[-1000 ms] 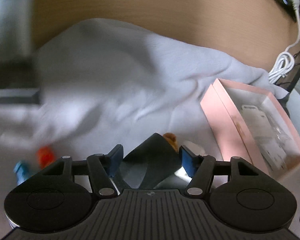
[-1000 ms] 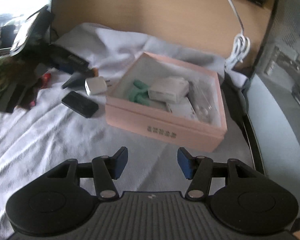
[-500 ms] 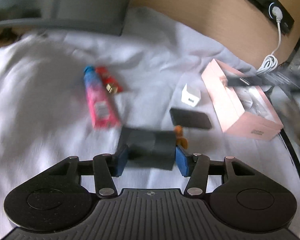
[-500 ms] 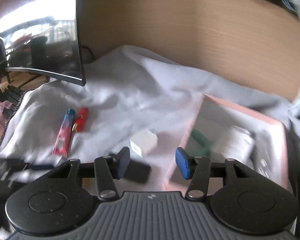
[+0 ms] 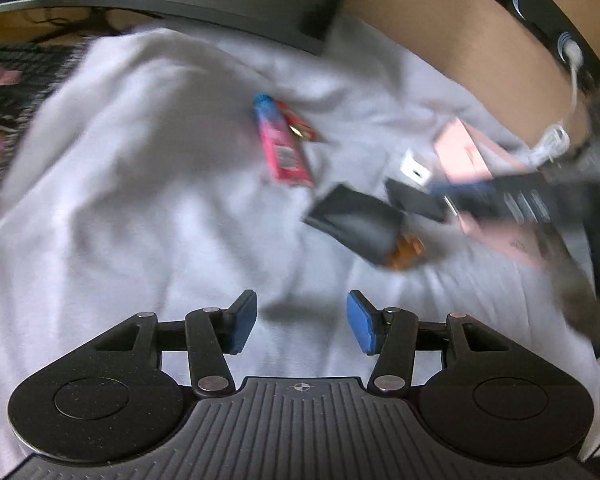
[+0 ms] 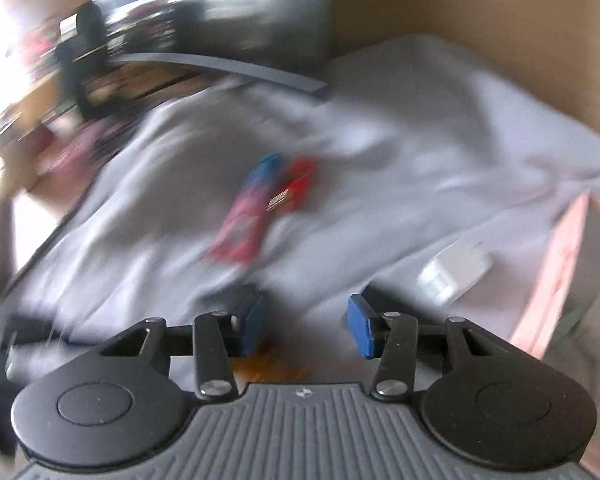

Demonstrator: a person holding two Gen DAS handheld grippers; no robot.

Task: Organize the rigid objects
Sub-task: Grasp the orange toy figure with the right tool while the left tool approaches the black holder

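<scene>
A dark grey flat object [image 5: 356, 222] with an orange piece [image 5: 406, 250] at its end lies on the white cloth [image 5: 140, 200]. It is ahead and to the right of my left gripper [image 5: 302, 320], whose jaws are closing with only cloth between them. A pink tube with a blue cap [image 5: 284, 148] and a small red item [image 5: 300, 128] lie farther back. My right gripper [image 6: 306, 326] is also closing on nothing. An orange patch [image 6: 268, 360] shows under it. The white charger [image 6: 456, 272] is ahead right of it, and the pink tube [image 6: 248, 220] ahead left.
The open pink box [image 5: 468, 156] stands at the right, its wall [image 6: 560, 264] close to my right gripper. A black flat device [image 5: 416, 200] and the white charger [image 5: 414, 168] lie beside it. A monitor [image 6: 220, 64] stands behind the cloth; a power strip [image 5: 540, 12] sits on the wooden desk.
My left gripper has let go of the dark grey object and drawn back from it. My right gripper has swung left, from the pink box toward the charger and the tube.
</scene>
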